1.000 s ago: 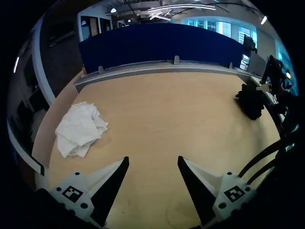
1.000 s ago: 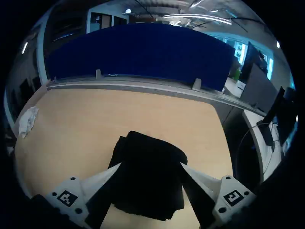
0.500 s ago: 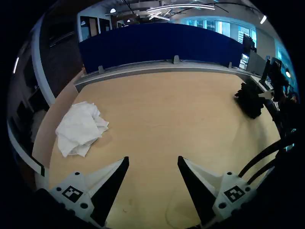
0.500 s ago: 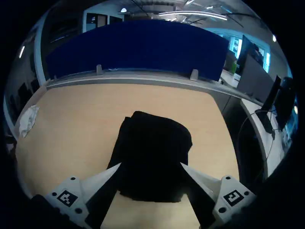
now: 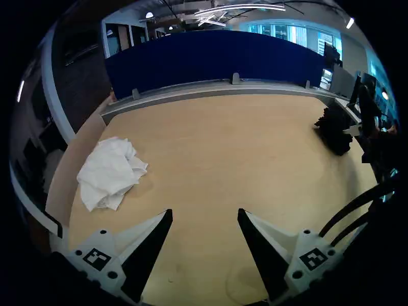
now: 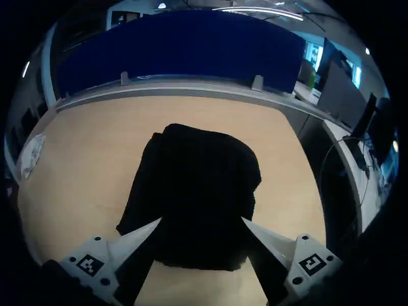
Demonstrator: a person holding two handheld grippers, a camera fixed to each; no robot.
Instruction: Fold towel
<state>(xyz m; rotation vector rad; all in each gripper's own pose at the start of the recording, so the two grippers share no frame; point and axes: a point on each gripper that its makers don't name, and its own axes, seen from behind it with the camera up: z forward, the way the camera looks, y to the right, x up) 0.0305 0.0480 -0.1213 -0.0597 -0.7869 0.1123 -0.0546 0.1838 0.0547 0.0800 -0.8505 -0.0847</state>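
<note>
Since a second ago the black towel (image 6: 196, 178) has grown larger between the right gripper's (image 6: 201, 219) jaws and now shows a loose corner low on its left side; the left gripper view has hardly shifted. Both pairs of jaws stand spread. The right gripper's straddle the black towel without visibly pinching it, and the left gripper's (image 5: 204, 211) hang over bare tabletop (image 5: 219, 153). The black towel lies near the tabletop's right end, bundled in rough layers rather than squared, so I judge its folding partly done at best. A crumpled white towel (image 5: 109, 173) lies well apart by the left edge, unfolded. No brand or wording is legible; the square markers (image 5: 97, 259) on the grippers carry patterns only
</note>
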